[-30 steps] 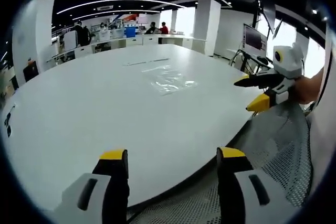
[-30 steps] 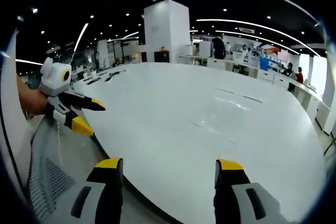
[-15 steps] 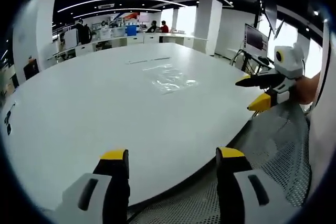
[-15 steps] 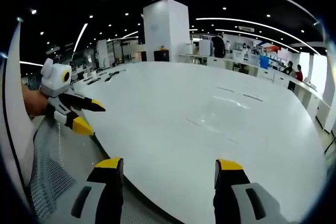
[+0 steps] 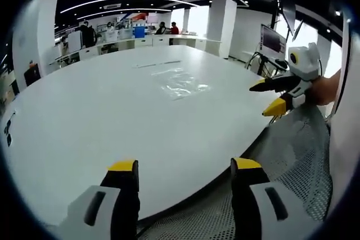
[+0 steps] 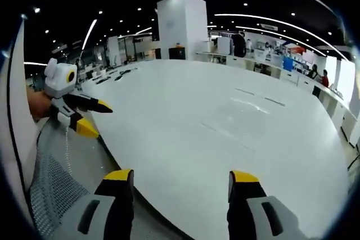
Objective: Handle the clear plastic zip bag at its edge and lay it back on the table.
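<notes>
A clear plastic zip bag [image 5: 181,82] lies flat on the large white table [image 5: 101,116], well beyond both grippers. In the right gripper view the clear bag [image 6: 225,133] is a faint glossy patch on the tabletop. My left gripper [image 5: 183,168] stands open over the table's near edge, nothing between its yellow-tipped jaws. My right gripper [image 6: 178,176] is open too, also at the near edge. Each gripper shows in the other's view: the right gripper [image 5: 269,95] at the right, the left gripper [image 6: 94,117] at the left, both open and held by a hand.
A mesh chair back [image 5: 292,155] sits just below the table edge between the grippers. A monitor on a stand [image 5: 271,40] is at the far right, a white pillar [image 6: 180,26] behind the table. Desks and people are far back [image 5: 163,29]. Small dark items lie at the table's edge [image 5: 8,130].
The right gripper has lifted slightly, and its view has tilted a little upward. The bag and the left gripper have not moved.
</notes>
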A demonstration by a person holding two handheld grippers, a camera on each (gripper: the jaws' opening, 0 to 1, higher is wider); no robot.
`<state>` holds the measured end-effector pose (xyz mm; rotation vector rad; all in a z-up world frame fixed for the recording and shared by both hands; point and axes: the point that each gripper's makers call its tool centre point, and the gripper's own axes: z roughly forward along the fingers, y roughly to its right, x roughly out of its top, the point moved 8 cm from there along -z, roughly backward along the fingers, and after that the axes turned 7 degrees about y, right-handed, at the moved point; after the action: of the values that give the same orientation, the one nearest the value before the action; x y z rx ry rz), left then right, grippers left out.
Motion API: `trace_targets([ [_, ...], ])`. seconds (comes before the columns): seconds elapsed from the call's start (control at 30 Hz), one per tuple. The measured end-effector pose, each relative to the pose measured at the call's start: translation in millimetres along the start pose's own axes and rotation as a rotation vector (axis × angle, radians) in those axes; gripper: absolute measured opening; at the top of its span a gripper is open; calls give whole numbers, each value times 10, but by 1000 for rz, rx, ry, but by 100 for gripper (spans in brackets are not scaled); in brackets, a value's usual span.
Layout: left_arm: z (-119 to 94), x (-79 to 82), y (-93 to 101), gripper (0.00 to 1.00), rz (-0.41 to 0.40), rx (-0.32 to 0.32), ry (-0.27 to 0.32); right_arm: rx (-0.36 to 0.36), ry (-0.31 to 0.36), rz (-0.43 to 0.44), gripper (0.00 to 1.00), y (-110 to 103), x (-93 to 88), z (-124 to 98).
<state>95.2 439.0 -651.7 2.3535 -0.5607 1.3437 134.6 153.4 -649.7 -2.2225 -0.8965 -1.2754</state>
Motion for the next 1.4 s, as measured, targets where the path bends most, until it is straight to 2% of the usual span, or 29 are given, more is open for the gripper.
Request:
trace_targets([
  [0.17, 0, 6, 18, 65, -1, -3, -9, -3, 13, -42, 59, 197, 98, 102],
  [0.5, 7, -13, -29, 64, -8, 4, -6, -16, -15, -165, 53, 563, 176, 351],
  [0.63, 15, -46, -63, 64, -6, 5, -7, -20, -37, -215, 51, 688, 183, 429],
  [0.8, 24, -94, -116, 64, -7, 6, -7, -25, -85, -331, 50, 851, 200, 559],
  [0.87, 20, -60, -80, 64, -9, 7, -6, -25, -97, -363, 48, 907, 205, 609],
  [0.93, 15, -30, -48, 65, -11, 6, -7, -30, -145, -448, 45, 985, 188, 648],
  [1.07, 3, 10, -33, 65, -25, 1, 12, -20, -160, -487, 39, 1059, 186, 727],
  [1.27, 1, 46, -33, 65, -39, 7, 30, 16, -198, -608, 29, 1142, 205, 857],
  [1.4, 3, 52, -32, 65, -46, 6, 33, 25, -214, -640, 25, 1185, 235, 946],
])
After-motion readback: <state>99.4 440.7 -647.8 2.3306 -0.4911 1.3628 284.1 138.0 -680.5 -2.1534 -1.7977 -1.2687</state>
